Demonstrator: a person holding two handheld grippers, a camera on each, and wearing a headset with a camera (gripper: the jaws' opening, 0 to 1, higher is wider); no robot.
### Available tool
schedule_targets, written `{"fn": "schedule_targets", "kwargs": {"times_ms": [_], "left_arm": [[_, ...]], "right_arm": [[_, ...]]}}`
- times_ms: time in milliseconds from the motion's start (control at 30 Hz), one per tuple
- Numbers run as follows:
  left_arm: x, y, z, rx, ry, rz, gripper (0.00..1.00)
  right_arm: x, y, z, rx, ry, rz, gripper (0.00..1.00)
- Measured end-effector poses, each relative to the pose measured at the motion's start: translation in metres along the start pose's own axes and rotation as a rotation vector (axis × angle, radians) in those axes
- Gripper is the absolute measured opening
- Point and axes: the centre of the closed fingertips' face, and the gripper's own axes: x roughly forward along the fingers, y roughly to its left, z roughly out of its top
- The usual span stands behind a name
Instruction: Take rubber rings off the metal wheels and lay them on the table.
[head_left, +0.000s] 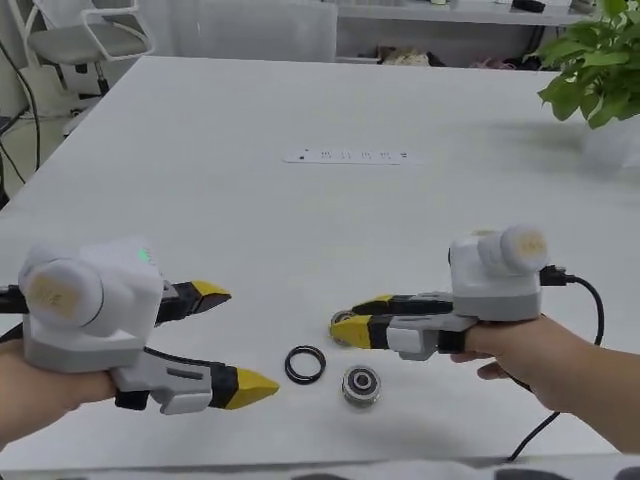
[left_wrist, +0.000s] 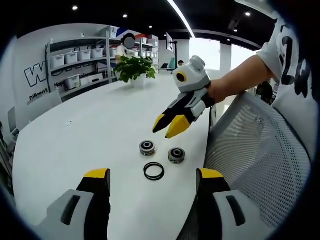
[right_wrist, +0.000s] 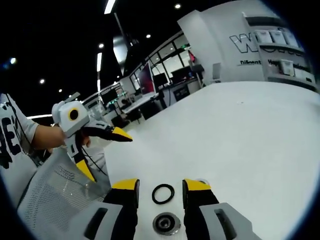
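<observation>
A: Nearest us is the left gripper (head_left: 232, 340). Its jaws are spread wide with nothing between them, and it hangs over the near edge of the table (head_left: 300, 220).

B: Agreed. Just past its tips, one loose rubber ring (head_left: 305, 364) lies flat on the table. Beside it lies a metal wheel (head_left: 361, 385), also flat, close to the ring but not touching it.

A: The right gripper (head_left: 358, 318) has its jaws at a narrow gap and carries nothing. Its tips sit right at a second wheel (head_left: 342, 327) and partly hide it, so we cannot tell whether they touch.

B: We log one ring as laid down. Both wheels show a dark band in the left gripper view. We think it likely that at least one carries rubber, but we cannot confirm it.

A: As we read it, the step in hand is going for the next ring, probably the one on the second wheel.

B: The next move calls for one gripper to pin the wheel while the other catches the ring's edge and peels it off. The wheel may roll or skid, so we want a firm pinch on the metal.

A: Farther out there is a white strip (head_left: 347, 156) mid-table, a potted plant (head_left: 590, 60) at the far right, and an office chair (head_left: 85, 40) beyond the far left corner.
</observation>
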Motion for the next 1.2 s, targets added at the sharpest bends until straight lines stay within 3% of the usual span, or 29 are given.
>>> {"fn": "schedule_targets", "kwargs": {"times_ms": [233, 467, 600, 767, 967, 1200], "left_arm": [[-0.006, -0.005, 0.006, 0.000, -0.010, 0.008, 0.69], [-0.009, -0.010, 0.011, 0.002, -0.016, 0.015, 0.70], [-0.011, -0.015, 0.017, -0.007, -0.043, 0.015, 0.75], [-0.014, -0.017, 0.019, -0.003, -0.044, 0.019, 0.77], [-0.018, -0.019, 0.019, -0.012, -0.043, 0.023, 0.78], [-0.021, -0.019, 0.017, -0.013, -0.037, 0.033, 0.82]], "right_arm": [[-0.016, 0.003, 0.008, -0.017, -0.033, -0.013, 0.40], [-0.035, 0.003, 0.012, -0.116, -0.032, -0.051, 0.49], [-0.046, 0.004, 0.011, -0.144, -0.027, -0.068, 0.55], [-0.056, 0.009, 0.011, -0.167, -0.036, -0.080, 0.60], [-0.066, 0.012, 0.000, -0.248, 0.009, -0.113, 0.66], [-0.078, 0.012, -0.011, -0.287, 0.043, -0.147, 0.73]]}}
